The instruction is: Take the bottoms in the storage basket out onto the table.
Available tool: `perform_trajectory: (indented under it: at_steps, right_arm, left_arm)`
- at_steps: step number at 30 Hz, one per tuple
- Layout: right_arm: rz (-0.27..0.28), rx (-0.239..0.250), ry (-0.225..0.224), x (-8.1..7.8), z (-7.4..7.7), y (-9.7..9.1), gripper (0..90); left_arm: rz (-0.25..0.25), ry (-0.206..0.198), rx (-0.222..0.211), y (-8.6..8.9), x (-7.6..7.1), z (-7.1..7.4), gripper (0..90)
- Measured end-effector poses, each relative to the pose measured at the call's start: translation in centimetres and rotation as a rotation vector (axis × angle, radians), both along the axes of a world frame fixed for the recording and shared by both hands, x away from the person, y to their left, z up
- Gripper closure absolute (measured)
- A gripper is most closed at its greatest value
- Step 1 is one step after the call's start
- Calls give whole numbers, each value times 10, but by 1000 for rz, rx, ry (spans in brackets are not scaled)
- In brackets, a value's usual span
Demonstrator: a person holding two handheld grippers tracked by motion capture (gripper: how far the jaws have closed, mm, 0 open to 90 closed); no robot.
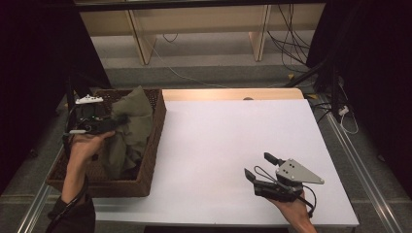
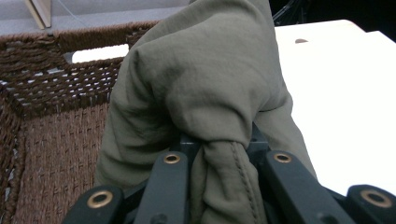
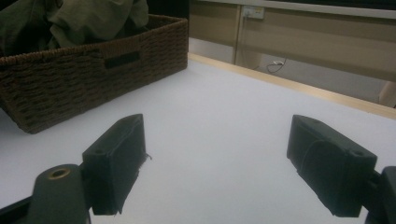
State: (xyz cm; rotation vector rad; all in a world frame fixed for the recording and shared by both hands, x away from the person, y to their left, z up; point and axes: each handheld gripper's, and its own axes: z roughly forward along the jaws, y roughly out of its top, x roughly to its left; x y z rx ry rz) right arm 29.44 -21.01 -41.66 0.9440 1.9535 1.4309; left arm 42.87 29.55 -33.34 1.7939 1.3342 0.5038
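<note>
A brown wicker basket [image 1: 150, 145] is seen at the left edge of the white surface [image 1: 233, 145], partly overhanging its side. An olive-green garment [image 1: 128, 128] is heaped inside it, one fold raised above the rim. The left gripper [image 1: 104, 125] is held over the basket by the left hand [image 1: 85, 145], and its fingers [image 2: 170, 186] are closed on a bunched fold of the garment [image 2: 205, 93]; in the left gripper view a stitched seam of the cloth is seen pinched between them, with the rest of the fabric draped over and in front of the jaws. The woven wall of the basket [image 2: 56, 93], with a handle slot cut through it, is seen behind the cloth.

The right gripper [image 1: 260, 167] is held by the right hand [image 1: 294, 211] near the front right corner of the surface, well apart from the basket. Its fingers [image 3: 116, 163] are spread wide, with nothing between them, and are pointed across the bare surface [image 3: 219, 140] toward the basket [image 3: 93, 70], where the garment [image 3: 70, 18] is seen above the rim.

A light wooden strip [image 1: 233, 94] is seen along the far edge of the surface. Beyond it, wooden shelf legs [image 1: 141, 39] and loose cables [image 1: 286, 43] are seen on the grey floor. A metal rail [image 1: 354, 165] is run along the right side of the surface.
</note>
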Motion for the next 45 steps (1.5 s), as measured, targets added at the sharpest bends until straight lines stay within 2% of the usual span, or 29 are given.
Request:
perform_trajectory:
  at_steps: [7,17,29,45]
  right_arm:
    - [-5,-3,2,0,0,-1,206]
    - [-5,12,1,0,0,-2,206]
    - [-13,17,5,1,0,-3,206]
    - [-16,15,5,1,0,-3,206]
  left_arm:
    - [-9,-25,-25,0,-1,7,770]
    - [-46,-71,-46,-11,-2,21,770]
    - [-81,-96,-85,-18,1,30,770]
    - [-141,-153,-168,-30,-2,47,771]
